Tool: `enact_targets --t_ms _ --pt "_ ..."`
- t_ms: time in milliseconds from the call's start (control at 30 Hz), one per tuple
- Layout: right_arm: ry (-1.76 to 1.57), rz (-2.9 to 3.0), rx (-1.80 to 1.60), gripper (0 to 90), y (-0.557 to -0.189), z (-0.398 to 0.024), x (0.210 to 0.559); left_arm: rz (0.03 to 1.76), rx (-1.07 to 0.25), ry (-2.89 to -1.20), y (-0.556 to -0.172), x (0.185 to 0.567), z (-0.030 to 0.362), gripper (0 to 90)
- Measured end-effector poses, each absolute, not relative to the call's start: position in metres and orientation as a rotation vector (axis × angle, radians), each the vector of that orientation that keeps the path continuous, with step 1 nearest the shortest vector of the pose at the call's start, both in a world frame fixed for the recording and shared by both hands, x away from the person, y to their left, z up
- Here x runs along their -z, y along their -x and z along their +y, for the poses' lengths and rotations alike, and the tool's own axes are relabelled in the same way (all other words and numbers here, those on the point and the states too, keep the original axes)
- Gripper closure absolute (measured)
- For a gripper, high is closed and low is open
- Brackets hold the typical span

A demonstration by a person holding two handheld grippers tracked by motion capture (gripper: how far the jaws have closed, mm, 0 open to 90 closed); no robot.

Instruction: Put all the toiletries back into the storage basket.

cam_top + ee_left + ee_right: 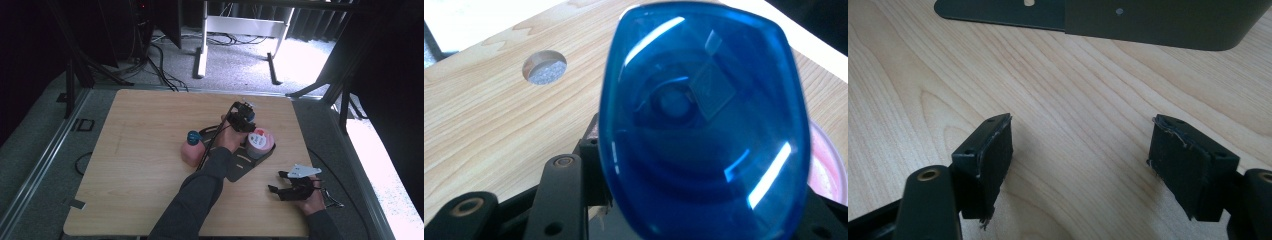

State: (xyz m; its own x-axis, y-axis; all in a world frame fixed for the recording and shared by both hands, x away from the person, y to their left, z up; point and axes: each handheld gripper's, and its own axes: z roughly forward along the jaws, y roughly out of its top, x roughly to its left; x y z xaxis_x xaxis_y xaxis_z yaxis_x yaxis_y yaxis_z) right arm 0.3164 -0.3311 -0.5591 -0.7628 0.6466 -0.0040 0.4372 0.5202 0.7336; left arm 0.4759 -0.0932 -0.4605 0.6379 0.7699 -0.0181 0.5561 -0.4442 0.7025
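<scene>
translucent blue plastic cap [704, 125], domed and glossy, sits between the jaws of your left gripper [243, 116], very close to that gripper's camera; the left jaw pad presses against its side, and the far jaw is hidden behind the cap, so it appears gripped. from the high view, your left gripper is held above a black metal tray [239, 167] near the middle of the light wooden table [140, 125], with the cap just beyond a round container with a pink and white top [258, 142] that stands in the tray. a pink bottle with a blue screw top [192, 148] stands on the table just beside the tray's left edge, touching your left sleeve. your right gripper [280, 182] rests low near the table's right front corner, well apart from the tray. in the right gripper view its two black padded jaws stand wide apart with bare wood between them, holding nothing, and the tray's dark wall [1158, 22] lies ahead of them.
</scene>
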Motion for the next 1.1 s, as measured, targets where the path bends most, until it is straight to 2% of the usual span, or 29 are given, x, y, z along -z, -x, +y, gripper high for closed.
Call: enact_targets --t_ms 767,1100 --pt "-0.909 2.488 -1.084 24.9 -0.316 -0.331 0.559 1.043 -0.364 -2.140 -0.466 0.464 -0.084 48.1" --pt "-0.911 2.489 -1.084 24.9 -0.316 -0.331 0.559 0.996 -0.400 -2.167 -0.452 0.456 -0.077 47.3"
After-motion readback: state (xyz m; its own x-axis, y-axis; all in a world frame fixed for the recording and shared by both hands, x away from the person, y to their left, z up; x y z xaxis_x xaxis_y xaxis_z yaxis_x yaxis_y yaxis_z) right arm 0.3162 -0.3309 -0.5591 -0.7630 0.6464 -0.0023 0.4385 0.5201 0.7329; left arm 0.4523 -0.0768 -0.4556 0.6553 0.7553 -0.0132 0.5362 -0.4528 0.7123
